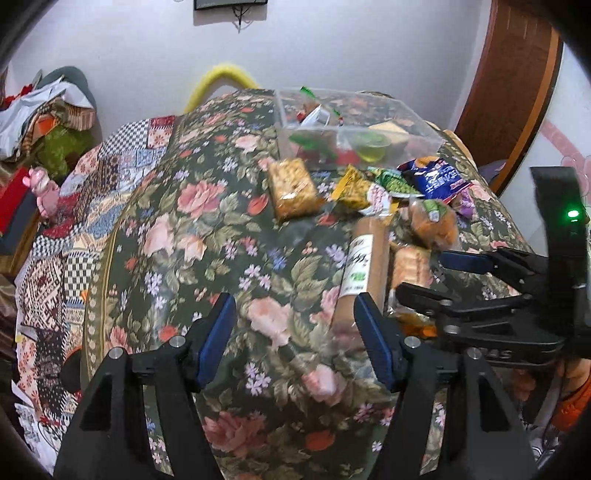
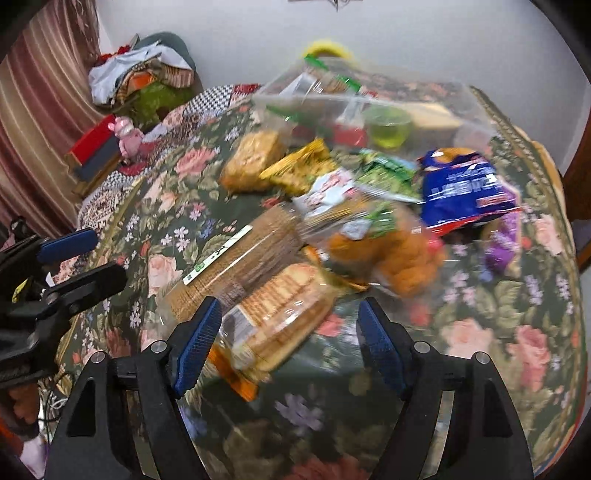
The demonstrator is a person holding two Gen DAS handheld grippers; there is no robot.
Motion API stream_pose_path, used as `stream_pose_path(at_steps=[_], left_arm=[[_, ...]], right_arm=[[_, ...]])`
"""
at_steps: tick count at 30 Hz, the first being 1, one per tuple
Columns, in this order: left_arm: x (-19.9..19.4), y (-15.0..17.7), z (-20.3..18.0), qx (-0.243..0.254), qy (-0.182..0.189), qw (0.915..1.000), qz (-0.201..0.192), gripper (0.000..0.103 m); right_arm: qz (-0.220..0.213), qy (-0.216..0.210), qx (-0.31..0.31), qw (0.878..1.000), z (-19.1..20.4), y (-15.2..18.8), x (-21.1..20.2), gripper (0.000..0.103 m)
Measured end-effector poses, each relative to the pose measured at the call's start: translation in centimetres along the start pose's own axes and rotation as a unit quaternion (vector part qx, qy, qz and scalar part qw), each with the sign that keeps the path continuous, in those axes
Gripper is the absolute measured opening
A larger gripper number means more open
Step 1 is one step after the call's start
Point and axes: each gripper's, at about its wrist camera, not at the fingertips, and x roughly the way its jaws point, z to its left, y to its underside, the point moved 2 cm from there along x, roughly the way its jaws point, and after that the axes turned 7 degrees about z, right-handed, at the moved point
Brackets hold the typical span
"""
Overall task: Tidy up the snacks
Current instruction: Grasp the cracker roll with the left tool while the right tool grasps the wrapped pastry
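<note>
In front of me a floral cloth (image 1: 221, 240), dark green with pink roses, covers the raised surface. A patchwork cover (image 1: 122, 155) of checks and patterned squares lies along its left edge. Beyond both, the far wall (image 1: 147, 55) is plain and pale, with a dark frame (image 1: 231, 3) hanging at its top edge. A curved yellow bar (image 1: 221, 75) rises behind the cloth at the far side. On the far left a heap of clothes (image 2: 144, 74) sits against the wall, and a striped reddish curtain (image 2: 40, 110) hangs nearer on the left. On the right stands a brown wooden door frame (image 1: 517, 81). The light is soft and even.
</note>
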Motion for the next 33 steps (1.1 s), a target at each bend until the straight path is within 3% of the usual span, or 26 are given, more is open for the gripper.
stream_pose_path(at_steps=[8,14,18,20,25,33], left_arm=[[1.3,-0.4,-1.2,0.006,0.024,0.9997,0.005,0.066],[4.2,-1.0,-4.0,0.026,0.042,0.9985,0.025,0.066],[6.0,-1.7,-5.4,0.036,0.044,0.9979,0.031,0.066],[6.9,-2.0,-5.7,0.039,0.04,0.9979,0.034,0.063],[8.7,-2.4,-6.1,0.033,0.034,0.9977,0.049,0.043],[7.7,-1.2,-6.3,0.026,0.041,0.9977,0.046,0.035]], right_arm=[[0.012,0.023,-0.002,1.0,-1.7,1.2,0.0,0.074],[0.014,0.016,0.026,0.999,-5.0,2.5,-1.7,0.071],[0.014,0.003,0.038,0.999,-6.3,3.3,-2.4,0.065],[0.012,0.003,0.038,0.999,-6.6,3.5,-2.7,0.065],[0.017,-0.022,0.056,0.998,-7.3,3.7,-2.9,0.065],[0.009,-0.004,0.041,0.999,-5.5,2.6,-1.9,0.065]])
